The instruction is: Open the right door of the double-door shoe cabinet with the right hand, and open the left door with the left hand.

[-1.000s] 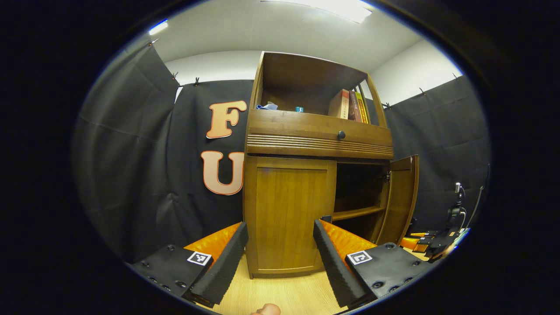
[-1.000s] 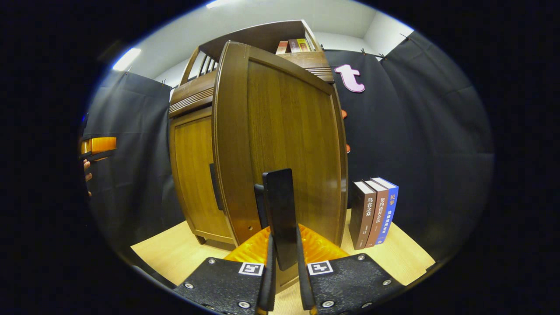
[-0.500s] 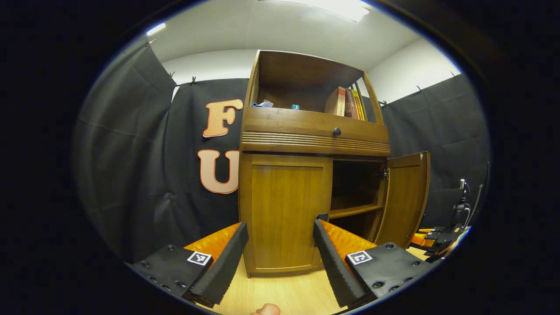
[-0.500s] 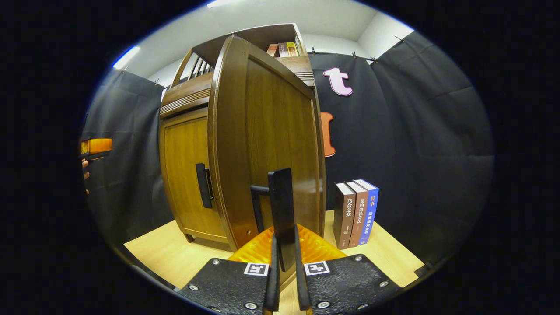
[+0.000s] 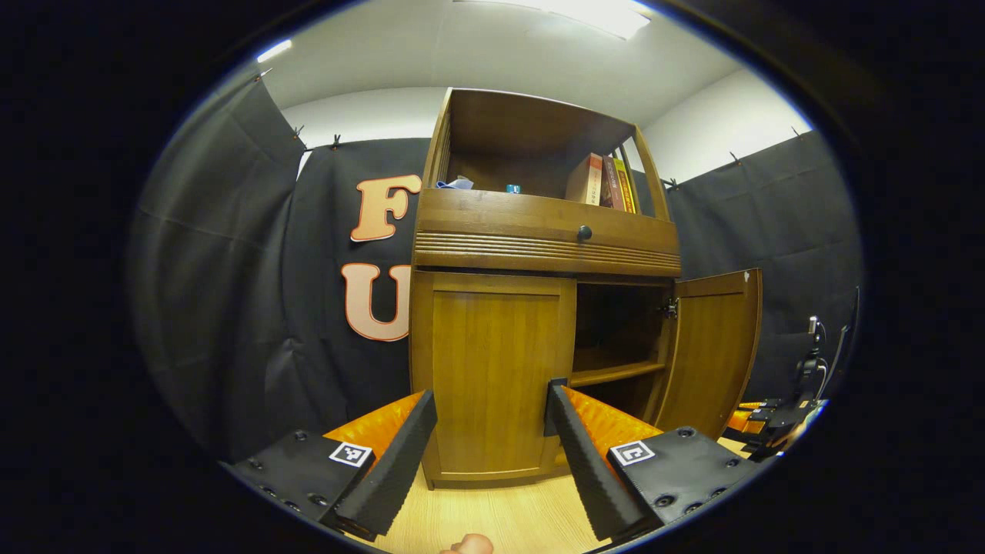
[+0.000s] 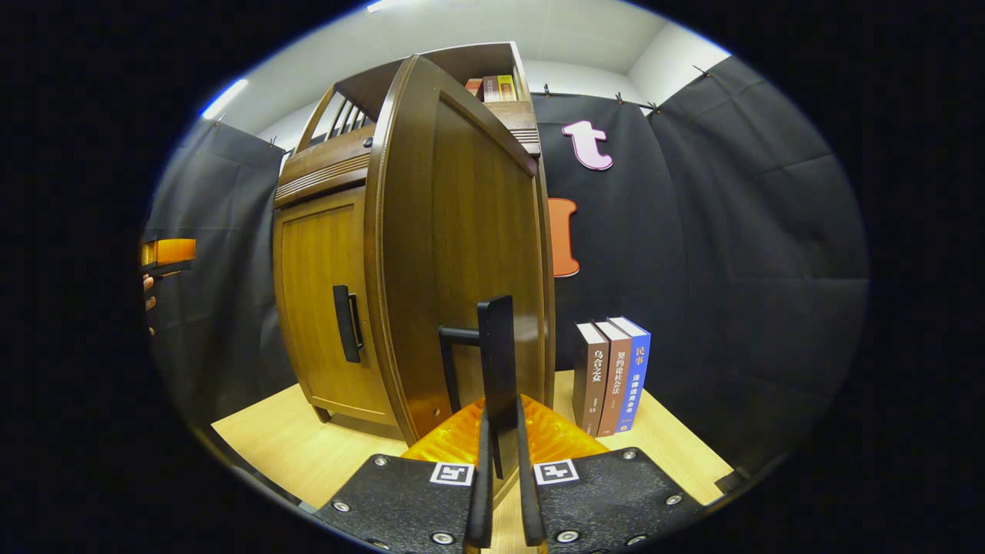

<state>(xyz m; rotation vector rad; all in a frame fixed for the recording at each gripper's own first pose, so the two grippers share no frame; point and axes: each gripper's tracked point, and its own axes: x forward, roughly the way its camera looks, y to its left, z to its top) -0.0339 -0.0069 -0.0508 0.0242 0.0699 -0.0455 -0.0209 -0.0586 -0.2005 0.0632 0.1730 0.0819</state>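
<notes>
Right gripper (image 6: pixel 500 492) fingers pinch black bar handle (image 6: pixel 496 362) of swung-out brown wooden right door (image 6: pixel 462 254); left gripper (image 5: pixel 489 454) fingers spread before shut left door (image 5: pixel 492 369). Next: grab its handle.

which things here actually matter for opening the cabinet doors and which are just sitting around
Part of the job:
right door, swung open, its handle pinched by the right tool
left door, closed, its handle free
left tool, open, facing the left door

Just lying about:
three books standing on the floor
shelf books
drawer knob
</notes>
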